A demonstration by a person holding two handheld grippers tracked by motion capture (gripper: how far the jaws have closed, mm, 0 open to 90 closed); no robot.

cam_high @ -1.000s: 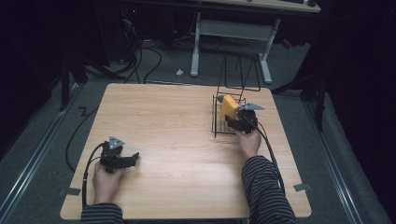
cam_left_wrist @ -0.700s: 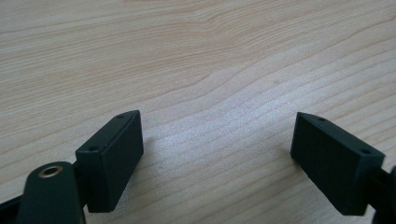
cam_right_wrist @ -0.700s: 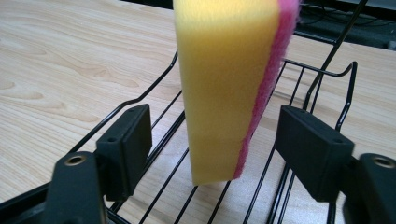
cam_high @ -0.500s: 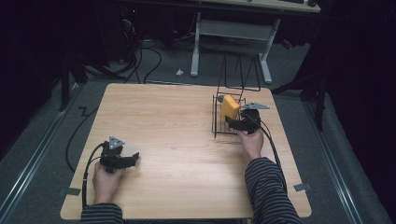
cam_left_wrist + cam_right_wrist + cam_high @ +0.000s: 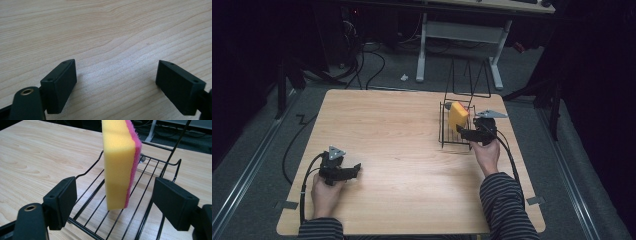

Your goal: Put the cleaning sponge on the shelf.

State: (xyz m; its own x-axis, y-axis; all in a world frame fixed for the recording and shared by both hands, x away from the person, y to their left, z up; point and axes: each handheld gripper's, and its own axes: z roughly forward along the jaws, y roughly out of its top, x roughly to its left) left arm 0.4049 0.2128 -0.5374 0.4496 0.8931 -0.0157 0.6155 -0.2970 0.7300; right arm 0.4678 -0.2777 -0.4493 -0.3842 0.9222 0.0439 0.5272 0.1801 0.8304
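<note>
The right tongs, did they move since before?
Yes. The right tongs have backed slightly away from the sponge in the wire rack, toward the table's near edge, and have just been opening; the sponge stands free between them.

Pale wooden table (image 5: 402,135), tangled black cables (image 5: 362,65) on grey floor (image 5: 257,145)

The sponge (image 5: 117,167) is soft yellow foam, finely pored, with a rough pink scouring layer. The rack (image 5: 140,220) is thin glossy black wire. The table (image 5: 105,30) is pale, matt wood grain. The right tongs (image 5: 113,206) look like matt black plastic.
</note>
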